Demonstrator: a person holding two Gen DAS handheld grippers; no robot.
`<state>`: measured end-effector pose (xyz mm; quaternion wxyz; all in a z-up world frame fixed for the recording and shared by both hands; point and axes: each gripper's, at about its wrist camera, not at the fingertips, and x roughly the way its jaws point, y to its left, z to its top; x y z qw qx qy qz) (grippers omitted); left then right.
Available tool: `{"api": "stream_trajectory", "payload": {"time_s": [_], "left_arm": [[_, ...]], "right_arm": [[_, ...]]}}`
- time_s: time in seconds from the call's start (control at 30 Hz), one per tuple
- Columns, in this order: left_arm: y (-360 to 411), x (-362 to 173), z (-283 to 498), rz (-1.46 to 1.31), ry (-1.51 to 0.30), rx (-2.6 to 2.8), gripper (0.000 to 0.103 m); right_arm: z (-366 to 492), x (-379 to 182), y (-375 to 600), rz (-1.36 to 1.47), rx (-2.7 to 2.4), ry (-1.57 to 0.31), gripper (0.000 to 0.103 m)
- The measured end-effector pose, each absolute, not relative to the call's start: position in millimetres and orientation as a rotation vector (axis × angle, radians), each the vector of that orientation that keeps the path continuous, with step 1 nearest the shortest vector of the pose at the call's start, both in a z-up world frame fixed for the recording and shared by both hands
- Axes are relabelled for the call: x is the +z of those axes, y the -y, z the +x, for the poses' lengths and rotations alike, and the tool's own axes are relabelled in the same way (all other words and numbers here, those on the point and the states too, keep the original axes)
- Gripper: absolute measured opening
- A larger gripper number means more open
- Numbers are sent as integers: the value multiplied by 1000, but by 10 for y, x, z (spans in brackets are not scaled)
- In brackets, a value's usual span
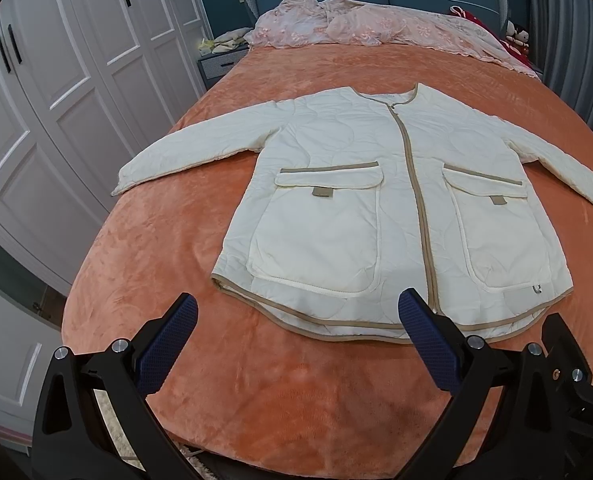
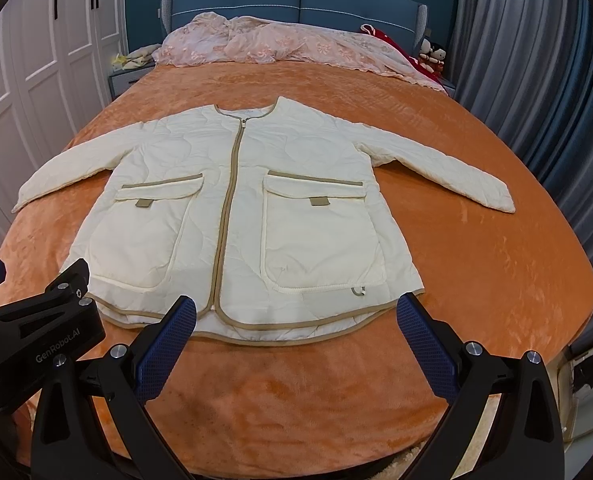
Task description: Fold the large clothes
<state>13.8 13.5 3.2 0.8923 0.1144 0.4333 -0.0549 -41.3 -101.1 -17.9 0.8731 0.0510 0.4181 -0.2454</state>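
Jacket (image 1: 360,184) first: a cream quilted one with tan binding, zipped up and spread front-up on the bed (image 1: 144,264), its collar toward the headboard, its hem along the near edge where I am standing off. Both sleeves are out to the sides, so no fold has been made yet as I read it.

Going left to right, the left sleeve (image 1: 184,152) reaches toward the bed's left edge, its cuff close to that edge. My left hand-held gripper (image 1: 298,312) hangs above the blanket just short of the hem, fingers spread wide with nothing between them. My right hand-held gripper (image 2: 296,312) is likewise released and empty, over the hem's right half. The right sleeve (image 2: 444,172) runs toward the right edge.

I judge the padding light and soft but springy; a fold may puff back open, and the plush blanket should hold the cloth against sliding. The flap pockets (image 2: 320,236) add bulk low down. I would take hold at the bound edges, cuff and shoulder seam for a sleeve, or the two hem corners, where the binding gives the pads something firm.
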Motion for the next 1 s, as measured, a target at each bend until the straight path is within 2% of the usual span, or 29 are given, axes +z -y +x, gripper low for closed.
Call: {"api": "stream_trajectory", "payload": {"time_s": [1.0], "left_arm": [[-186, 41, 112, 229, -884, -105, 98]], "right_arm": [[-418, -190, 1013, 110, -508, -872, 98]]}}
